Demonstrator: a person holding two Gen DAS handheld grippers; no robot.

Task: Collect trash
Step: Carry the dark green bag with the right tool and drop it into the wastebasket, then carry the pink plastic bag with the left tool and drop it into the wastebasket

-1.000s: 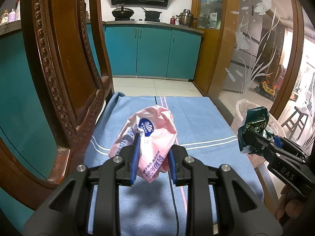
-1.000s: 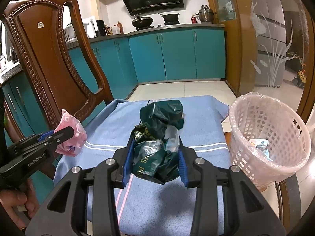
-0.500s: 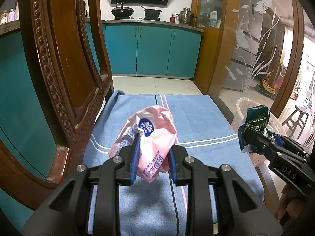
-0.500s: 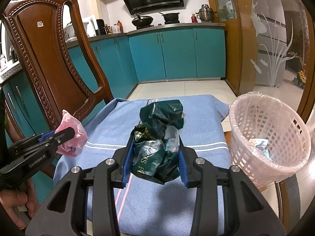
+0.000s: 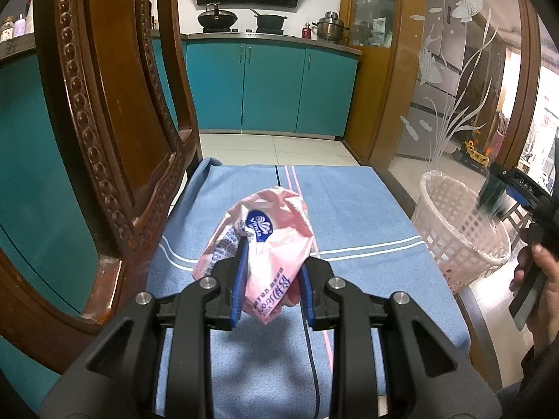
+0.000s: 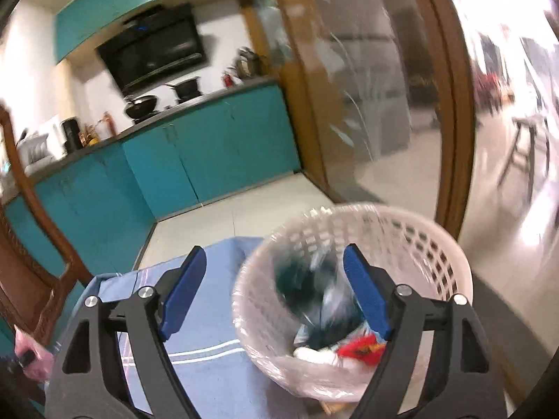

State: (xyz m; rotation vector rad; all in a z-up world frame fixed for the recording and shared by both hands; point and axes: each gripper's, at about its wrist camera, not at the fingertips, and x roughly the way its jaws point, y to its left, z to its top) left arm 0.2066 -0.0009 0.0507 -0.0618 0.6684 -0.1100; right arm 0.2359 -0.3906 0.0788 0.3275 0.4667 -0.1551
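Observation:
My left gripper (image 5: 270, 277) is shut on a crumpled pink tissue wrapper (image 5: 265, 244) and holds it above the blue cloth (image 5: 349, 216). My right gripper (image 6: 276, 296) is open over the white lattice basket (image 6: 419, 244). The dark green wrapper (image 6: 307, 293) is blurred, falling inside the basket between the open jaws. The basket also shows in the left wrist view (image 5: 450, 223), with the right gripper (image 5: 513, 192) above its far rim. The pink wrapper shows at the lower left of the right wrist view (image 6: 31, 352).
A carved wooden chair back (image 5: 104, 139) stands close on the left of the cloth. The basket holds white and red trash (image 6: 360, 349). Teal cabinets (image 5: 272, 87) and a glass partition (image 5: 447, 87) lie beyond. The cloth's right edge drops off beside the basket.
My right gripper swung right from above the cloth to over the basket, opened, and let go of the green wrapper, which now drops into the basket. My left gripper has barely moved.

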